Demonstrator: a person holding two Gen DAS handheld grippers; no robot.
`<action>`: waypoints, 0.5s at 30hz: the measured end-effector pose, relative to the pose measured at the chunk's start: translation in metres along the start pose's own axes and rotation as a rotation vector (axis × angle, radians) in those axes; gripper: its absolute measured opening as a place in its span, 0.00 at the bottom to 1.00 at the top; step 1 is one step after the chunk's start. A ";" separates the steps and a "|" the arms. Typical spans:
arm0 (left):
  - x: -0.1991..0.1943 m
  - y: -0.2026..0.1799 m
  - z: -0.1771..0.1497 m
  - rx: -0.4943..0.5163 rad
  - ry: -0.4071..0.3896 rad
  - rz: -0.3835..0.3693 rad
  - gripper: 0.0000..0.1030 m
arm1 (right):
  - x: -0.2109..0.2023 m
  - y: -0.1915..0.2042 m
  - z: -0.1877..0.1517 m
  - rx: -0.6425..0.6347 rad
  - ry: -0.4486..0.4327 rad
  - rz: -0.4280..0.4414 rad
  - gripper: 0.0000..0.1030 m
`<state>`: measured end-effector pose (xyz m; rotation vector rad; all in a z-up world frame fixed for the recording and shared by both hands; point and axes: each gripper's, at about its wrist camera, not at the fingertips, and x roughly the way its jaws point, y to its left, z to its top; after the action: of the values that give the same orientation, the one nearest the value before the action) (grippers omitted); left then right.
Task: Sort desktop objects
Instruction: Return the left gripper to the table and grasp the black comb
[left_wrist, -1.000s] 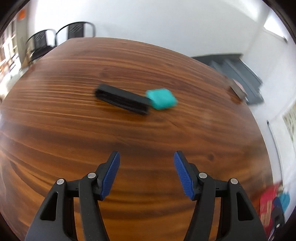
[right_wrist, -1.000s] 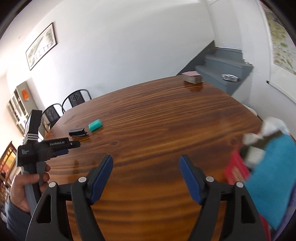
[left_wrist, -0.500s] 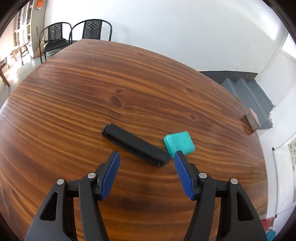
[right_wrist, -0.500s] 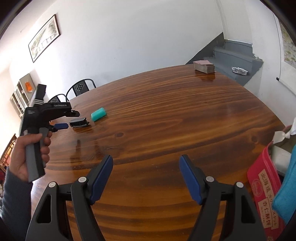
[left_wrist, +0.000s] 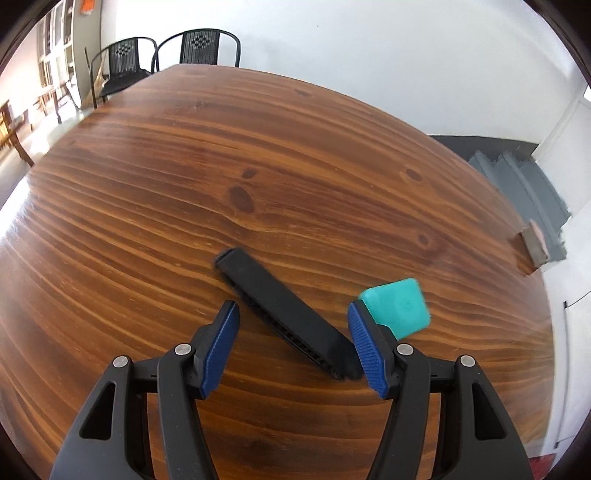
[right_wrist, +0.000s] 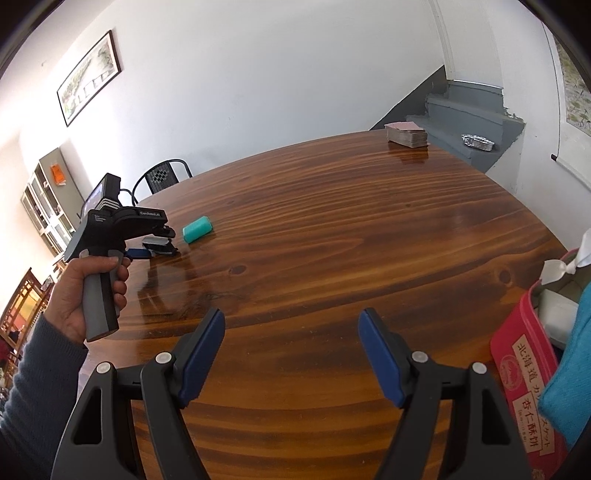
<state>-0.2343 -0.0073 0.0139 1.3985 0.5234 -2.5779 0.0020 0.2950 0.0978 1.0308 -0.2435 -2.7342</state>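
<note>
Straddling the black bar (left_wrist: 284, 314) on the tabletop (left_wrist: 184, 192), the left claw (left_wrist: 293, 341) stands apart, gripping nothing. The teal block (left_wrist: 397, 310) lies just beside its right finger. The right claw (right_wrist: 291, 356) hangs apart over bare wood. Sorting looks barely begun; both items remain unmoved.

Round wooden table (left_wrist: 155, 229), dark glossy grain with knots. Flat on it toward the left edge: long black bar (left_wrist: 284, 314), lying diagonally. Teal block (left_wrist: 399, 312) just beside its near end; touching or not, can't tell. Stack of pink-backed cards (right_wrist: 406, 133) at the far edge, well apart from both. Red tin (right_wrist: 524, 373) at the right edge, seemingly overhanging.
</note>
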 end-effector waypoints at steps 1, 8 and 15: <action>-0.001 0.001 0.000 0.008 0.000 0.003 0.63 | 0.001 0.000 0.000 0.002 0.002 -0.002 0.76; -0.003 0.015 -0.004 0.086 -0.034 0.070 0.63 | 0.006 0.003 -0.002 -0.013 0.016 -0.004 0.76; 0.001 0.013 -0.001 0.141 -0.046 0.066 0.62 | 0.009 0.005 -0.004 -0.027 0.024 -0.012 0.76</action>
<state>-0.2308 -0.0189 0.0095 1.3691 0.2883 -2.6313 -0.0015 0.2876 0.0904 1.0609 -0.1971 -2.7264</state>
